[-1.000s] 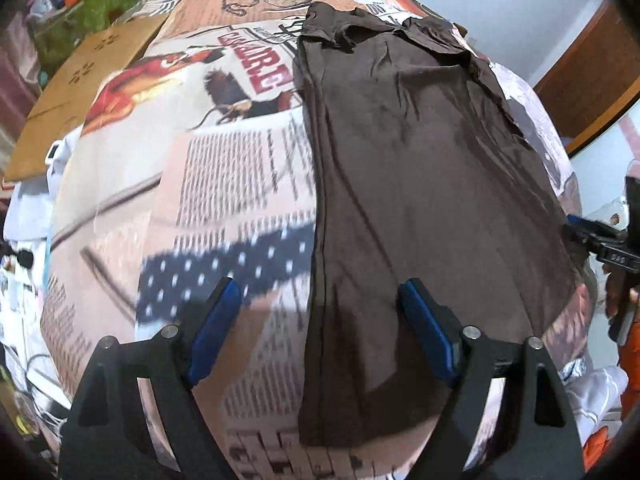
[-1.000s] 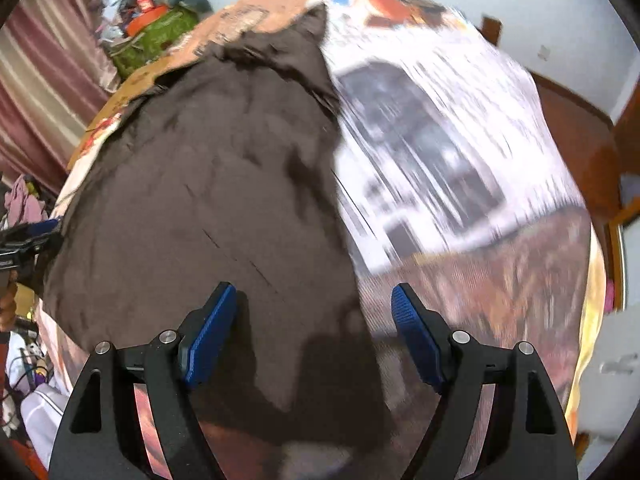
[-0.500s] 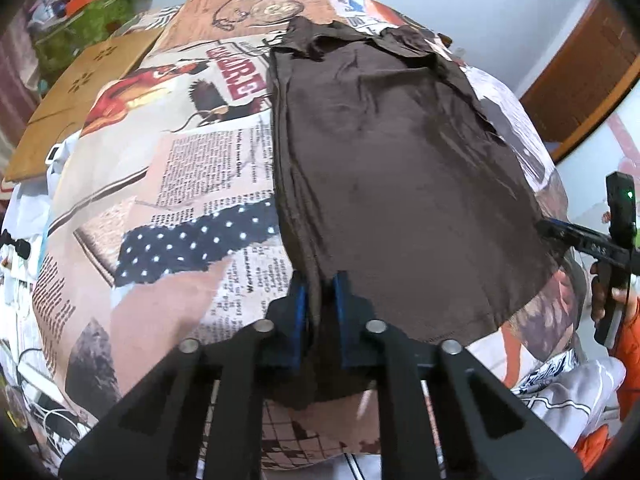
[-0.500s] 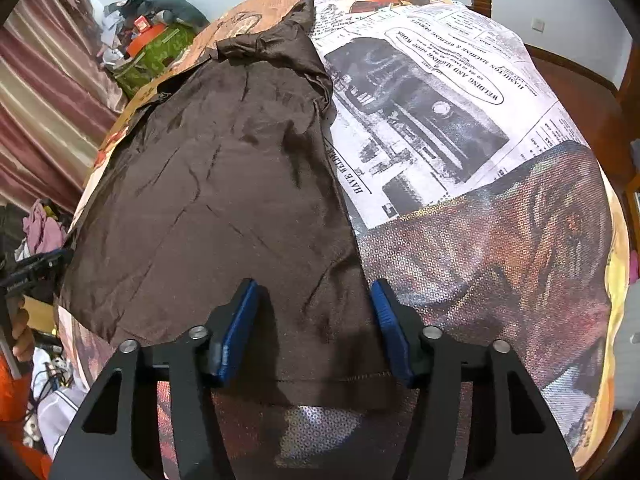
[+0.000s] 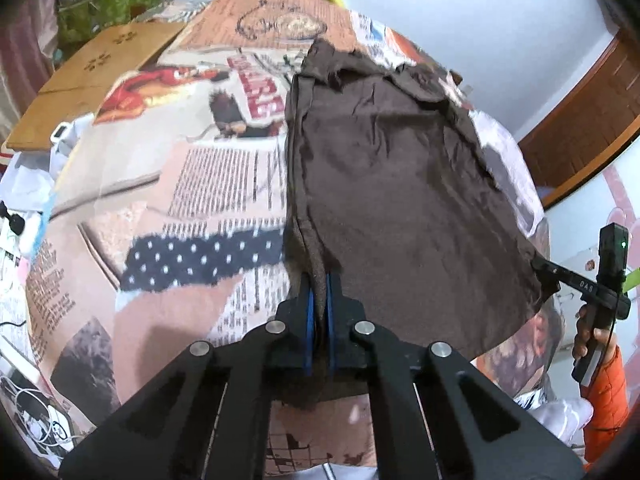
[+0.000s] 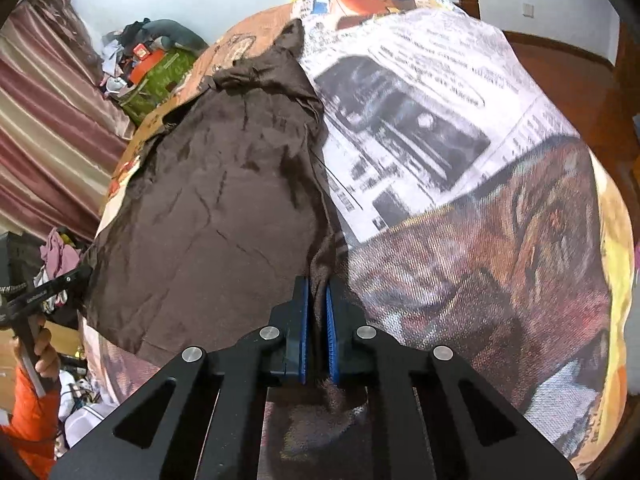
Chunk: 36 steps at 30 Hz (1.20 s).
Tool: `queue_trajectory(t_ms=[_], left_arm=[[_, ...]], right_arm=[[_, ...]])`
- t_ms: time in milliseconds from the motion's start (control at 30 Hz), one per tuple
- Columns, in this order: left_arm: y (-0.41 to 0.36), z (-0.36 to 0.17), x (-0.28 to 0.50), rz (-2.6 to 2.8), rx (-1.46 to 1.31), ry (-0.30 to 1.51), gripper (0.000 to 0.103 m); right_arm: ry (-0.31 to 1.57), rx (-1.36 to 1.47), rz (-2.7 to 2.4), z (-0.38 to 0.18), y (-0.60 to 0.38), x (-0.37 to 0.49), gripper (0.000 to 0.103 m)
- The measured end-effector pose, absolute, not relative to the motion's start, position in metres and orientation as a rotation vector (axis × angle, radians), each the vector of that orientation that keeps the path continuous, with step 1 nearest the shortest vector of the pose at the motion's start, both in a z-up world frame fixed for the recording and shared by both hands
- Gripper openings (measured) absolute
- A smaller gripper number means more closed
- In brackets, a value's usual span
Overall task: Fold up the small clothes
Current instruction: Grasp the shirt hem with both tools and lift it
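Note:
A dark brown garment (image 5: 392, 184) (image 6: 208, 208) lies spread on a bed covered by a newspaper-print sheet (image 5: 216, 184) (image 6: 420, 92). My left gripper (image 5: 319, 280) is shut on the garment's near left corner, the cloth bunched between the blue pads and lifted a little. My right gripper (image 6: 318, 284) is shut on the near right corner, with brown fabric pinched between its pads. Each wrist view shows the other gripper at the opposite hem corner: the right one (image 5: 540, 268), the left one (image 6: 86, 270). The garment's far end with its collar lies crumpled near the bed's far edge.
A person's hands in orange sleeves (image 5: 604, 384) (image 6: 32, 408) hold the grippers. A wooden board (image 5: 92, 80) and a green box (image 6: 160, 76) with clutter sit left of the bed. Striped curtains (image 6: 44, 120) hang behind; a wooden door frame (image 5: 584, 120) stands right.
Both grippers went from wide open over the near hem to shut on its two corners. The left one has risen slightly, pulling the cloth up.

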<state>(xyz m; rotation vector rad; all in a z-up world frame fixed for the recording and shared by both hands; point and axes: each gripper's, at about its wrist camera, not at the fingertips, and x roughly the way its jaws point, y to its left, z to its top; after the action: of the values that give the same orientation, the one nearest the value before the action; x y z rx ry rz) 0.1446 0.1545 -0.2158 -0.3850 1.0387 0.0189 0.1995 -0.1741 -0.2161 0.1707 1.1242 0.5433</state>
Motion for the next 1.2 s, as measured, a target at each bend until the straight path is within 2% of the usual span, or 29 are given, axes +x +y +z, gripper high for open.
queue_trajectory(t_ms=[367, 800, 1000, 1200], left_arm=[[0.155, -0.169, 0.179, 0.009, -0.315, 0.919, 0.004], [0.184, -0.110, 0.275, 0.028, -0.262, 0.787, 0.004], [0.201, -0.113, 0.326, 0.042, -0.279, 0.768, 0.004], [0.212, -0.151, 0.386, 0.076, -0.235, 0.831, 0.004]], right_arm=[[1.001, 0.111, 0.585, -0.169, -0.146, 0.229, 0.007], [0.852, 0.087, 0.596, -0.128, -0.131, 0.293, 0.007], [0.809, 0.078, 0.585, -0.122, -0.121, 0.340, 0.007], [0.836, 0.057, 0.575, -0.142, -0.098, 0.390, 0.007]])
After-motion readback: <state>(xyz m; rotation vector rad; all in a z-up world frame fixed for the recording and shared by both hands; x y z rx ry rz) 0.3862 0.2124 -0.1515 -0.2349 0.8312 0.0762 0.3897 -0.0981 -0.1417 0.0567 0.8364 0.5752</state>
